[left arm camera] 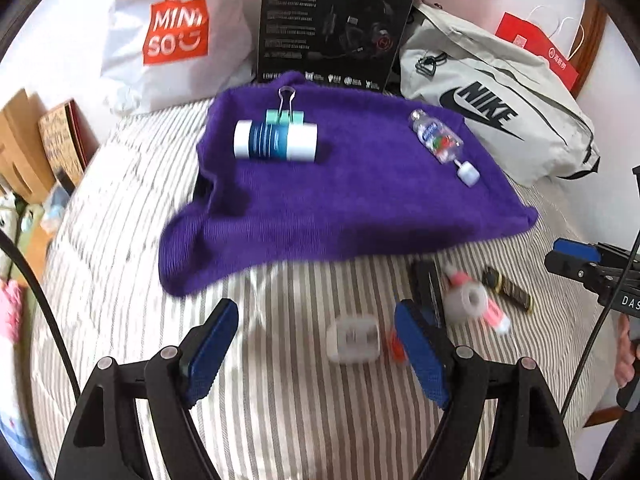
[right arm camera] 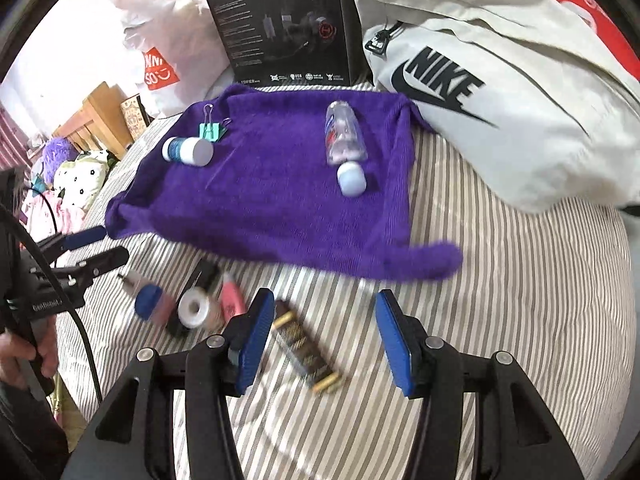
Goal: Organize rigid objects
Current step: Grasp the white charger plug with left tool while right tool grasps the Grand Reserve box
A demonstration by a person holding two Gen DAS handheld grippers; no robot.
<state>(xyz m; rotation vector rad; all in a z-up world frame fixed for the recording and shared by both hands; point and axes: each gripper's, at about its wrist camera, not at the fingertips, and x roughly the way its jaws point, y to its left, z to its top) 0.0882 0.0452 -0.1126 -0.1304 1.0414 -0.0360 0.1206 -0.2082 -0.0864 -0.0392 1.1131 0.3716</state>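
A purple towel [left arm camera: 320, 208] [right arm camera: 280, 208] lies on the striped bed. On it lie a white and blue bottle [left arm camera: 276, 139] [right arm camera: 188, 151], a teal binder clip [left arm camera: 285, 114] [right arm camera: 212, 130] and a clear bottle with a white cap [left arm camera: 440, 142] [right arm camera: 346, 144]. In front of the towel lie a black and gold tube [right arm camera: 306, 350] [left arm camera: 508, 290], a white tape roll [right arm camera: 194, 308] [left arm camera: 468, 300], a pink tube [right arm camera: 232, 300] [left arm camera: 496, 312], a blue-capped item [right arm camera: 148, 300] and a small white box [left arm camera: 352, 338]. My left gripper [left arm camera: 316, 338] is open above the bed. My right gripper [right arm camera: 320, 338] is open over the black and gold tube.
At the back stand a white Miniso bag [left arm camera: 176, 32], a black headset box [left arm camera: 332, 20] [right arm camera: 280, 20] and a grey Nike bag [left arm camera: 492, 108] [right arm camera: 500, 92]. Red paper bags [left arm camera: 536, 48] lean on the wall. Wooden furniture [right arm camera: 92, 120] and plush toys [right arm camera: 76, 176] are on the left.
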